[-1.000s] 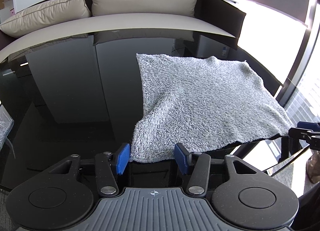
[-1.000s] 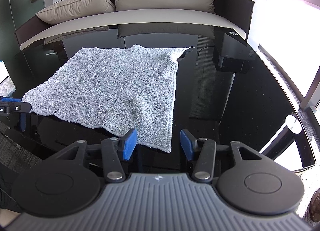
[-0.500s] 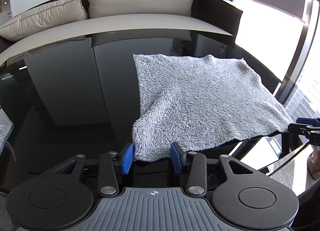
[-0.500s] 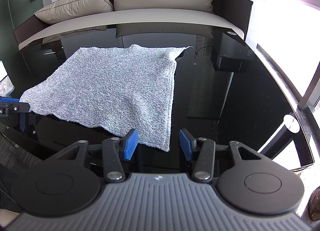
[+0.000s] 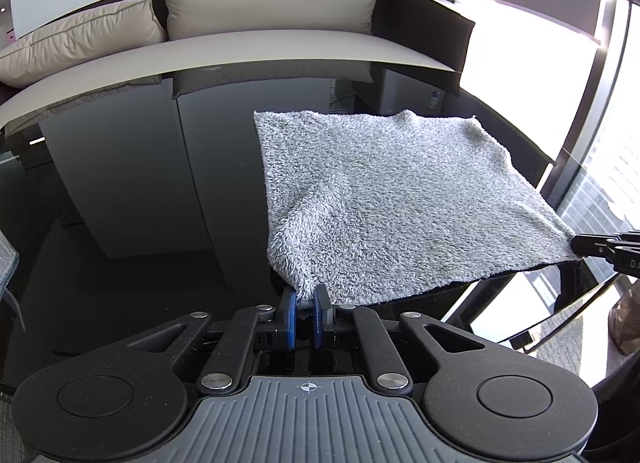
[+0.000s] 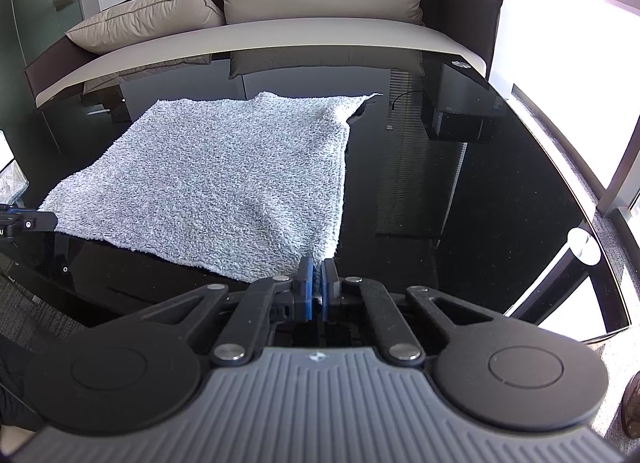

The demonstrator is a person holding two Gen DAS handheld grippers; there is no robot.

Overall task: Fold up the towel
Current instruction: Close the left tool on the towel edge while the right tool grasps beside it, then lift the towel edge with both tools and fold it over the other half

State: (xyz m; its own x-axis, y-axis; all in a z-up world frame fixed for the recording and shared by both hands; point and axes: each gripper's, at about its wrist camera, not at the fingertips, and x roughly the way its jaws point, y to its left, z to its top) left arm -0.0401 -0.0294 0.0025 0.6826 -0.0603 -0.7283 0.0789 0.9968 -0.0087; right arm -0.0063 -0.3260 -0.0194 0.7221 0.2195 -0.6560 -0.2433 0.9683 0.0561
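A grey fluffy towel (image 5: 392, 199) lies spread on a glossy black table (image 5: 140, 191); it also shows in the right wrist view (image 6: 224, 183). My left gripper (image 5: 305, 301) is shut on the towel's near left corner, which is lifted slightly. My right gripper (image 6: 316, 283) is shut on the towel's near right corner. Each gripper shows at the edge of the other's view: the right one in the left wrist view (image 5: 600, 245), the left one in the right wrist view (image 6: 28, 221).
A sofa with beige cushions (image 5: 264, 3) stands behind the table. The table's near edge (image 6: 132, 283) runs just under the towel's front hem. A translucent object (image 6: 10, 179) sits at the far left. Bright windows are on the right.
Both grippers moved forward onto the towel's near corners and closed on them. The corners are now pinched and slightly raised.
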